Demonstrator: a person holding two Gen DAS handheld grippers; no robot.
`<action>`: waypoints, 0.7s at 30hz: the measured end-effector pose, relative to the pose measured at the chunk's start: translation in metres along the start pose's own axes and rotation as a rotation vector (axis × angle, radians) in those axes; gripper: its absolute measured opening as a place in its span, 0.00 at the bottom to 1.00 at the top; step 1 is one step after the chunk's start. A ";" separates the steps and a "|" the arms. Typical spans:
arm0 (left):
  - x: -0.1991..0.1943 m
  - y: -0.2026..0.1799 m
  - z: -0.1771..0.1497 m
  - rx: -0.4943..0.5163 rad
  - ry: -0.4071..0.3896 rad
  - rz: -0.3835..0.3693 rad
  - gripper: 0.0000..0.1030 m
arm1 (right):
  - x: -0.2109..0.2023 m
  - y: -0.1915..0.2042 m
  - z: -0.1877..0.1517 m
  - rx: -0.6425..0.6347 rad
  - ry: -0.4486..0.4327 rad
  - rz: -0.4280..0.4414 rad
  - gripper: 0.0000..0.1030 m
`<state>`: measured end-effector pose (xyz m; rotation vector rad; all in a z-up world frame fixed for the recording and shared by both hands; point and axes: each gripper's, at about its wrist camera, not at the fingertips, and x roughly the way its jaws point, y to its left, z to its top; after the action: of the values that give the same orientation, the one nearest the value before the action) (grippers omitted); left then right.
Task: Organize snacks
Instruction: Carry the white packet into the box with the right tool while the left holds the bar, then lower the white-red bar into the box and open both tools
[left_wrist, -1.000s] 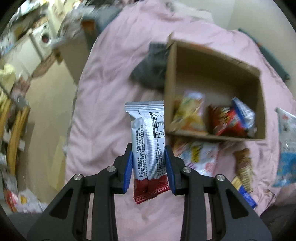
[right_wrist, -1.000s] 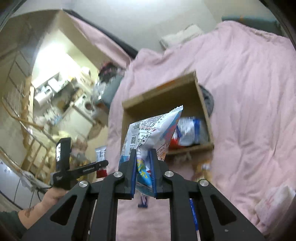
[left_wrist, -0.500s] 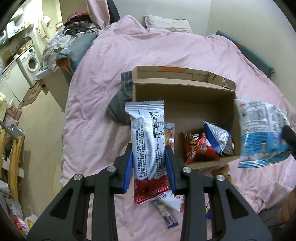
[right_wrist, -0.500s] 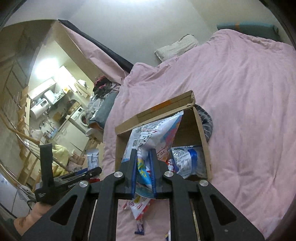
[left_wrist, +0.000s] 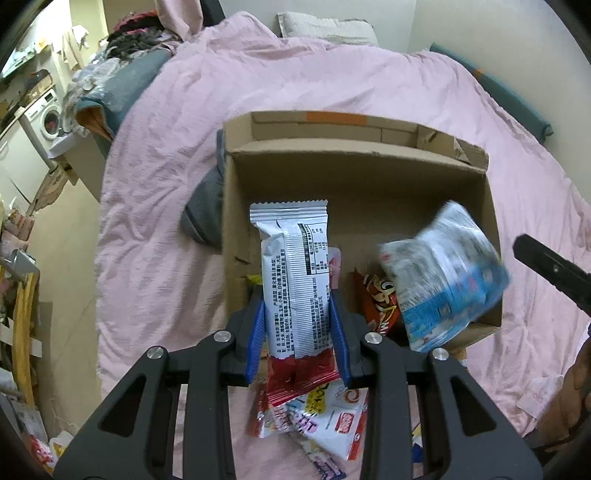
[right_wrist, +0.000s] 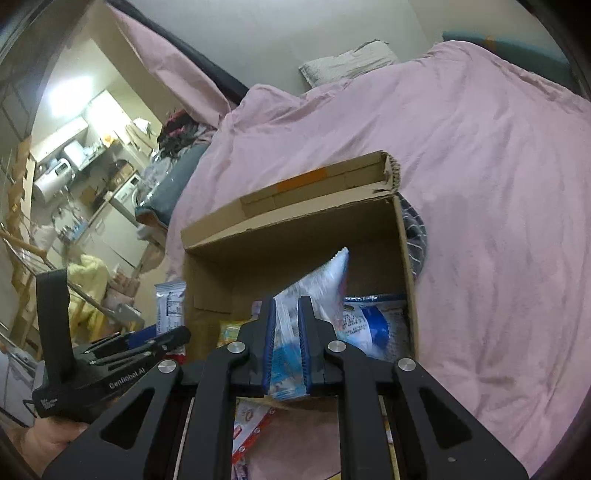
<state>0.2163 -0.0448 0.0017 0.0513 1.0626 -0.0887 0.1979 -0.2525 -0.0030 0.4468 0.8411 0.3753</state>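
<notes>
Left gripper (left_wrist: 297, 339) clamped on a white-and-red bar (left_wrist: 293, 280) — bar's long axis upright in frame, running up from the pads along the gripper's pointing line, red end sticking out below. Bar's top edge overlaps the inside of the box (left_wrist: 354, 192), which fills the centre of the left view, open face toward the camera. So box lies straight ahead and a bit below — release point looks like lower left of the box interior, near its left wall.

Right gripper (right_wrist: 287, 347) squeezed tight on a blue-and-white bag (right_wrist: 314, 291); bag slants up and right from the pads, tip over the box mouth. In the left view, same bag (left_wrist: 447, 273) blurred at right centre, overlapping the box's right wall. Looks the nearer of the two to dropping — bag seems mostly over the opening.

Already inside: a red pack (left_wrist: 376, 299) at lower centre, another blue-white bag (right_wrist: 373, 325) against the right wall in the right view. More loose packs (left_wrist: 332, 413) on the pink bed (left_wrist: 166, 184) just in front of the box, lower centre.

Judgement: both loads mid-carry, neither let go yet. Risk — two grippers converging on one opening; left to the left side, right to the right keeps them apart.
</notes>
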 end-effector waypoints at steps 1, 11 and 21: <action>0.004 -0.002 0.001 0.001 0.004 -0.004 0.27 | 0.003 -0.001 0.000 0.000 0.005 0.000 0.13; 0.028 -0.012 0.008 0.012 0.038 -0.010 0.27 | 0.033 0.003 -0.013 -0.031 0.219 -0.107 0.13; 0.050 -0.017 0.014 0.014 0.065 0.019 0.28 | 0.046 0.001 -0.015 0.029 0.222 -0.046 0.13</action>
<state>0.2511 -0.0652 -0.0351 0.0774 1.1259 -0.0776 0.2149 -0.2258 -0.0400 0.4168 1.0720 0.3748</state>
